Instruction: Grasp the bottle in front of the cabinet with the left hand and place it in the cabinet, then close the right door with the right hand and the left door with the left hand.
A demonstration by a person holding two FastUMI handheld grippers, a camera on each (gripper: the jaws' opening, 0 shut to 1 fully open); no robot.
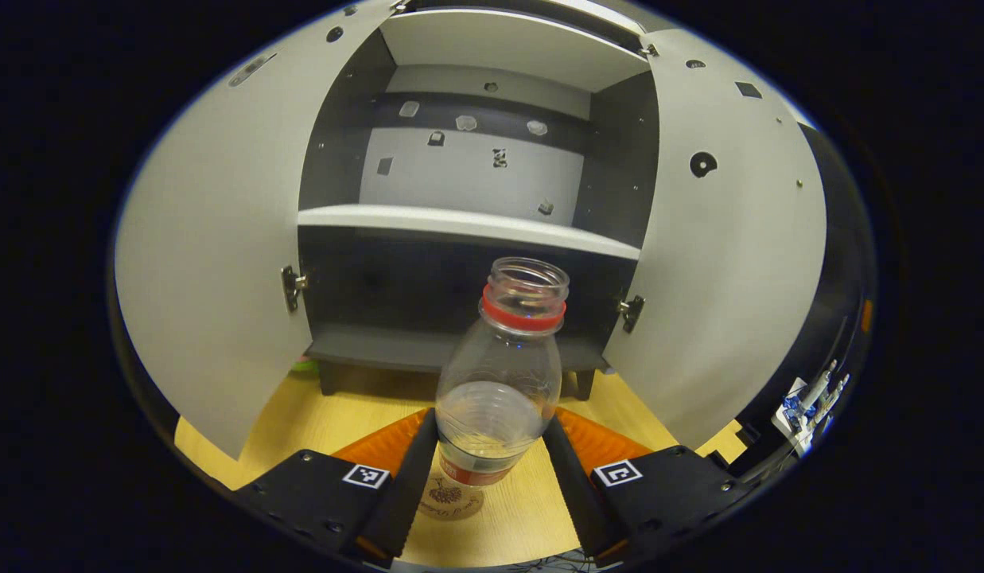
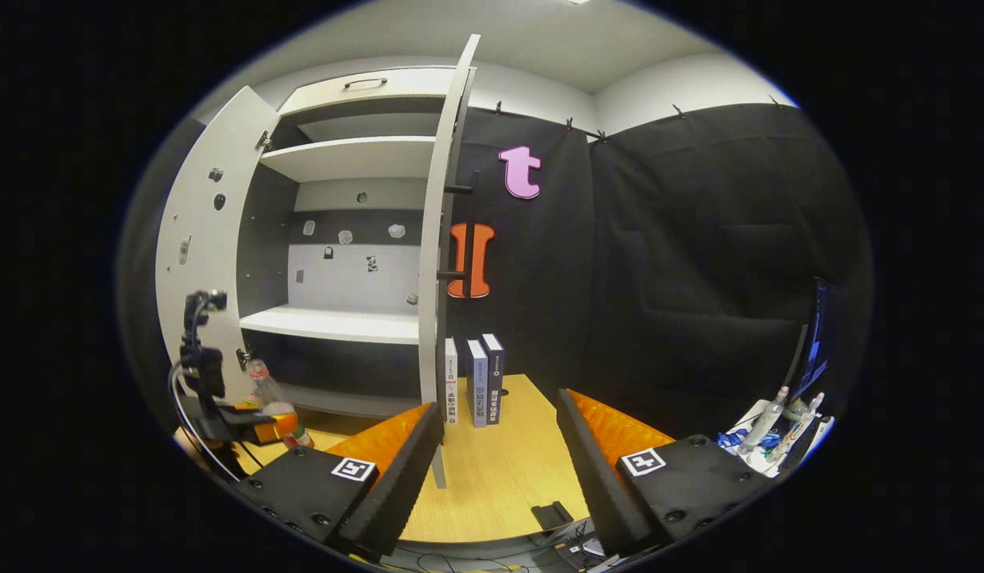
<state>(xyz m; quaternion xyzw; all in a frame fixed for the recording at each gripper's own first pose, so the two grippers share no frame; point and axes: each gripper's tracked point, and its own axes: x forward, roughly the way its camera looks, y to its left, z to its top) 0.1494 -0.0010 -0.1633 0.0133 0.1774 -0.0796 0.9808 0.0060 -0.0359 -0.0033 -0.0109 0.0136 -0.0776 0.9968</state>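
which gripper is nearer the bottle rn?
Left. The left gripper has its fingers on either side of the bottle, in front of the cabinet. The right gripper is off by the right door.

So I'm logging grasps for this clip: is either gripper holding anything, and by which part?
The left gripper grips the bottle by its lower body, near the label. The right gripper is open and holds nothing.

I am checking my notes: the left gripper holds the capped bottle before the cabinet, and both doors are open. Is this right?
One detail is wrong: the bottle has no cap; the left gripper view shows its open mouth. The rest stands: the left gripper holds it before the cabinet, both doors open.
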